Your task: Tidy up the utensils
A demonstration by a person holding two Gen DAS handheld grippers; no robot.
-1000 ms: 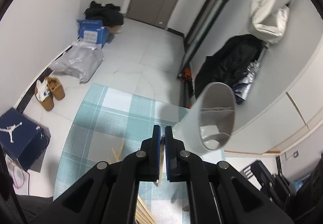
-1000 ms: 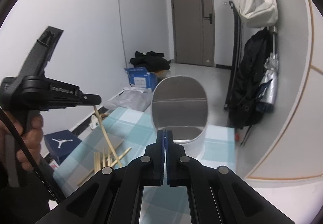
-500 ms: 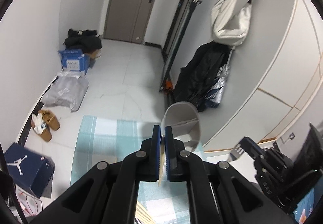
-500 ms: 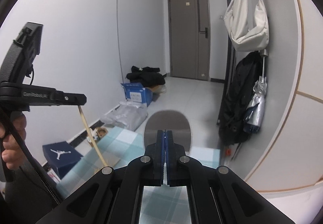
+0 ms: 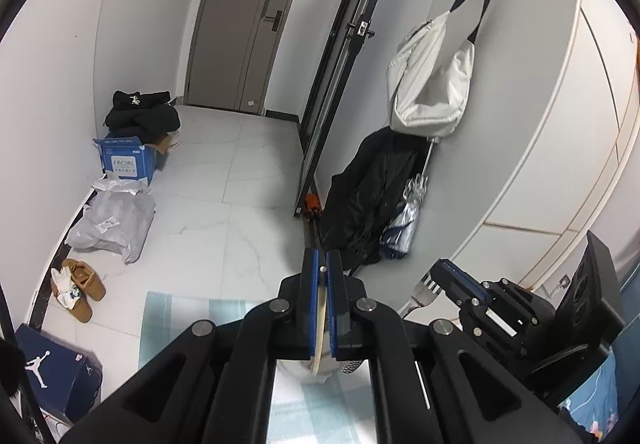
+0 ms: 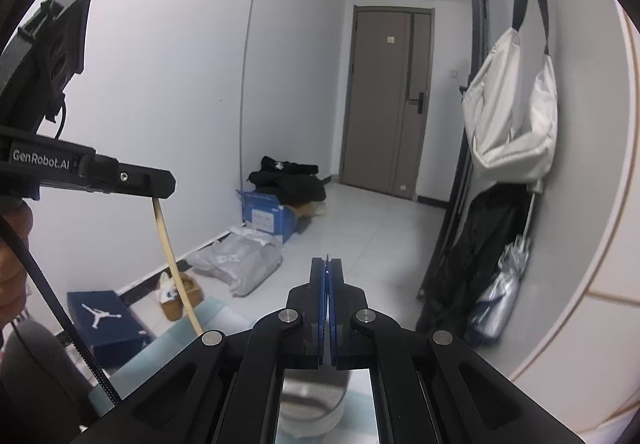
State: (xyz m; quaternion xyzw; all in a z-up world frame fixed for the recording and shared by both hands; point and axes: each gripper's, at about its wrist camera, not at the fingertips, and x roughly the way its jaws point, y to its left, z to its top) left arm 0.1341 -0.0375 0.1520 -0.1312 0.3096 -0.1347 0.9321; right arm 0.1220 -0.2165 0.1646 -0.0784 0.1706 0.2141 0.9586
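Observation:
My left gripper (image 5: 321,264) is shut on a pale wooden chopstick (image 5: 319,328) that hangs down from the jaws; it also shows in the right wrist view (image 6: 172,264) under the left gripper (image 6: 158,186). My right gripper (image 6: 327,264) is shut on a metal fork (image 5: 422,290), whose tines show at the right gripper (image 5: 444,270) in the left wrist view. The white utensil holder (image 6: 310,410) stands on the teal checked cloth (image 5: 160,320), mostly hidden below both grippers; its rim (image 5: 298,370) shows under the chopstick's tip.
The table edge lies ahead, with the tiled floor beyond. On the floor are a blue shoebox (image 5: 48,368), tan shoes (image 5: 82,290), a grey parcel (image 5: 110,220) and a blue carton (image 5: 124,162). A white bag (image 5: 430,84) and black coat (image 5: 372,196) hang at right.
Both grippers have lifted and tilted up, so the holder has dropped from mid-frame to beneath the fingers. The right gripper with the fork has come into the left wrist view.

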